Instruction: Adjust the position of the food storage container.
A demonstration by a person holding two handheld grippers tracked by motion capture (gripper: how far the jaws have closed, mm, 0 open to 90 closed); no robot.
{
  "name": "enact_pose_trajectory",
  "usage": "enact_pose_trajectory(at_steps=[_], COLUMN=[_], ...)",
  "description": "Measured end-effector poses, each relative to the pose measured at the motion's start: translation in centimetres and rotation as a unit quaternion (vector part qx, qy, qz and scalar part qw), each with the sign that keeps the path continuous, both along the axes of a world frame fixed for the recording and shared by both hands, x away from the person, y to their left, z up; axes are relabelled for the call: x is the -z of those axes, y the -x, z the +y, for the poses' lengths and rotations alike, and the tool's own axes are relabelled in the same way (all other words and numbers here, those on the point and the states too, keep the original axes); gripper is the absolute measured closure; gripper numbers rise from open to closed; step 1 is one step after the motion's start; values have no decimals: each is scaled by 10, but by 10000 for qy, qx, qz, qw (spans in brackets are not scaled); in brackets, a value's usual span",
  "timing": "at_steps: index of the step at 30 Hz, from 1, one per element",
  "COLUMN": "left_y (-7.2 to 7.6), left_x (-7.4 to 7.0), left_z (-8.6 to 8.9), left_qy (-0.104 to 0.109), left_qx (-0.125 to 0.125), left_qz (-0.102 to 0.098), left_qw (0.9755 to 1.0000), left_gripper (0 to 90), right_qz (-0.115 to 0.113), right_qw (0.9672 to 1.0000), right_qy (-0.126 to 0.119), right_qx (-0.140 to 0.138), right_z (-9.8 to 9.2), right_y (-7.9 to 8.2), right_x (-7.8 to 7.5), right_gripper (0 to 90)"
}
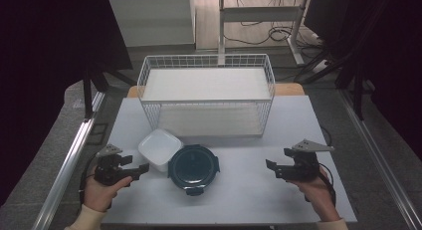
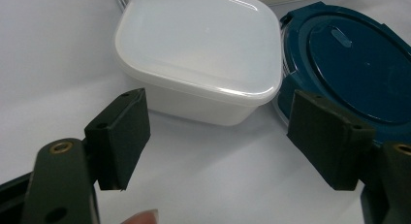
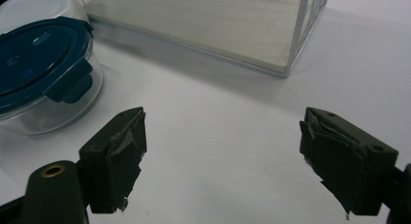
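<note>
A white square lidded container (image 1: 159,148) (image 2: 201,54) sits on the table in front of the wire rack. Touching its right side is a round clear container with a dark blue clip lid (image 1: 193,166) (image 2: 356,64) (image 3: 41,64). My left gripper (image 1: 139,171) (image 2: 218,141) rests low at the front left, open, its jaws aimed at the white container a short way off, nothing between them. My right gripper (image 1: 271,166) (image 3: 223,156) stands open at the front right over bare table, pointing left toward the round container, well apart from it.
A white two-level wire rack (image 1: 206,93) (image 3: 295,44) with pale shelves stands at the back middle of the white table (image 1: 239,190). Beyond the table lie dark curtains, metal rails and cables on the floor. Bare tabletop lies between the two grippers.
</note>
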State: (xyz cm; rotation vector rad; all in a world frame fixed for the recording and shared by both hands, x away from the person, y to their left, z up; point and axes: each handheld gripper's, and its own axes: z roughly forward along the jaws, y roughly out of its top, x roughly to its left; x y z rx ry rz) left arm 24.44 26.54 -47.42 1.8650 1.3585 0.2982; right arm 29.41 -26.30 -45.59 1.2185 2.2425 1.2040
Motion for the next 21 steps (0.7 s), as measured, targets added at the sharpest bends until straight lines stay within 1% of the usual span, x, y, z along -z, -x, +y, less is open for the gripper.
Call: enact_pose_trajectory(at_steps=[10, 21], left_y=[2, 4], left_x=[-2, -4], left_z=[-1, -1], left_qy=[6, 60], left_qx=[19, 12], left_qz=[-13, -32], left_qw=[10000, 10000], left_gripper=[234, 243], right_qz=[90, 187], right_qw=[9999, 9998], right_qy=[43, -47], right_qx=[54, -27], right_z=[-1, -2], right_y=[0, 0], right_x=[3, 0], right_gripper=[187, 226])
